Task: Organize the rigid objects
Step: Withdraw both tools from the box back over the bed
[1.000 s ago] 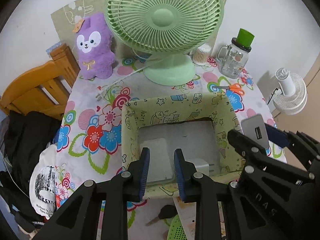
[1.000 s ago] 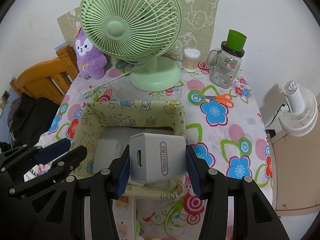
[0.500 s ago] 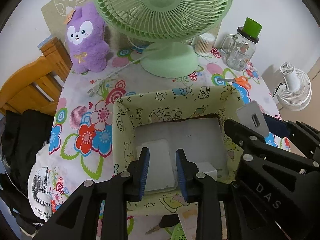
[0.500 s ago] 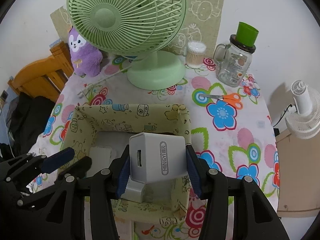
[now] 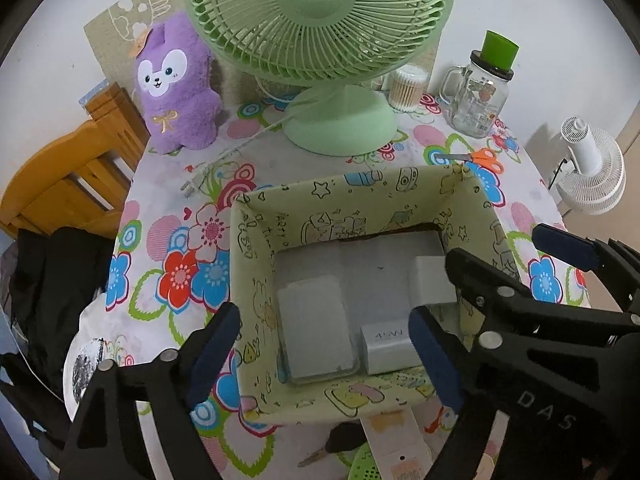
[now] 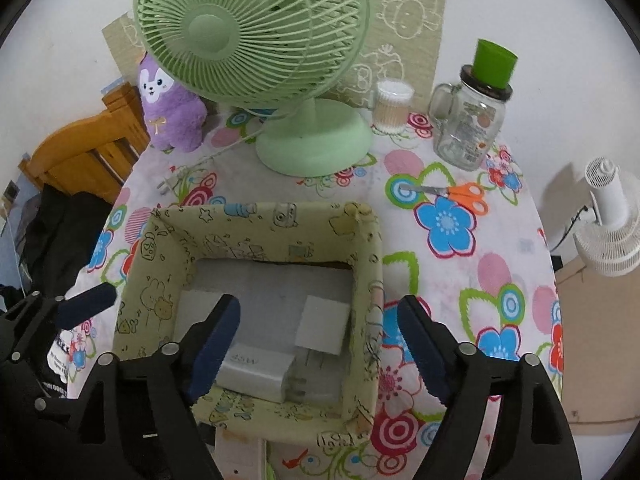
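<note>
**Ana:** Right gripper (image 6: 316, 344) hangs over the fabric box (image 6: 368, 256) with its jaws spread wide; they have just been opening, and nothing sits between the pads. The square white charger (image 6: 326, 324) it was carrying now lies inside the box, blurred, toward the right wall in the right wrist view.

**Ben:** And the other one?

**Ana:** Left gripper (image 5: 324, 352) is spread too, its jaws also just opened, empty, straddling the near left part of the box. I judge the drop step is finished for this charger.

**Ben:** What is in the box, then?

**Ana:** Three pale things: the square charger, a flat white charger (image 6: 256, 372) with its prongs showing at the lower middle, and a flat white case (image 5: 316, 332) at the left.

**Ben:** Next move?

**Ana:** Probably lifting both grippers clear of the box walls and finding another hard item. The orange scissors (image 6: 456, 194) lie on the flowered tablecloth (image 6: 500, 280), right of centre, well apart from the box.

**Ben:** Do the views differ?

**Ana:** Yes. The left wrist view shows the case whole, plus a key (image 5: 332, 446) and a green perforated thing at the bottom edge, below the box. The right wrist view hides most of the case behind its left finger, but shows the prongs.
</note>
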Demonstrator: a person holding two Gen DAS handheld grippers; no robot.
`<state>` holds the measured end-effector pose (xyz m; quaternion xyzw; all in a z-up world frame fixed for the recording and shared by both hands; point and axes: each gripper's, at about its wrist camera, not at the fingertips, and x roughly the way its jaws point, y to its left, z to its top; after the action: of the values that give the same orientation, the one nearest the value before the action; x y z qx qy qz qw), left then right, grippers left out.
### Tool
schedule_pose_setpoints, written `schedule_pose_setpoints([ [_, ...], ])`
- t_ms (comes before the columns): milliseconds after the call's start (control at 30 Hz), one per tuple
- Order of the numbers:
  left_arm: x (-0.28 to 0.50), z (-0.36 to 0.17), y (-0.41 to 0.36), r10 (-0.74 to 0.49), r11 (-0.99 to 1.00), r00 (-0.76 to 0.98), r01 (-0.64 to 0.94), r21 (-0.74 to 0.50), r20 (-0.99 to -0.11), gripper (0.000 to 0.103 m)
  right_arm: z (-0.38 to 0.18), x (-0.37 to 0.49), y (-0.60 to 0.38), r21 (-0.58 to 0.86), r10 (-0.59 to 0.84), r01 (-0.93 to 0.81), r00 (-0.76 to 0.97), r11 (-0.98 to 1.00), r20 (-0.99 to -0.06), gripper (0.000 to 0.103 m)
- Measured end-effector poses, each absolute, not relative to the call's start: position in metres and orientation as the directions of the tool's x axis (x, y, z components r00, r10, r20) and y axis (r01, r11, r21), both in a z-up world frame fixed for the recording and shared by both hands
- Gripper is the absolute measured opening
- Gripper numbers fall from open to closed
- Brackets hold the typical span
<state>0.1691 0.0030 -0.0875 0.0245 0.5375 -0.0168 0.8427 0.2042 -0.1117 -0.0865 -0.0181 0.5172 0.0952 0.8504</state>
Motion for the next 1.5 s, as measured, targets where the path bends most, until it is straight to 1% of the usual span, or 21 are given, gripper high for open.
schedule_pose_setpoints([
  [100, 0.162, -0.087, 0.003, 0.0, 0.998, 0.421, 0.055, 0.025, -0.907, 0.094, -0.088, 0.198, -0.117, 0.068, 0.137, -0.168, 0.442, 0.983, -0.886, 0.086],
  [300, 0.146, -0.082, 0.004, -0.001, 0.999, 0.429, 0.048, 0.022, -0.903, 0.097, -0.084, 0.182, -0.123, 0.068, 0.132, -0.156, 0.445, 0.985, -0.886, 0.087],
  [933, 0.099, -0.063, 0.013, 0.01, 1.0, 0.462, 0.018, 0.021, -0.887, 0.098, -0.058, 0.13, -0.126, 0.074, 0.154, -0.179, 0.491, 0.981, -0.857, 0.087],
  [1500, 0.069, -0.069, 0.023, -0.002, 1.0, 0.462, 0.016, 0.005, -0.887, 0.097, -0.059, 0.096, -0.117, 0.064, 0.159, -0.203, 0.494, 0.977, -0.855, 0.087],
])
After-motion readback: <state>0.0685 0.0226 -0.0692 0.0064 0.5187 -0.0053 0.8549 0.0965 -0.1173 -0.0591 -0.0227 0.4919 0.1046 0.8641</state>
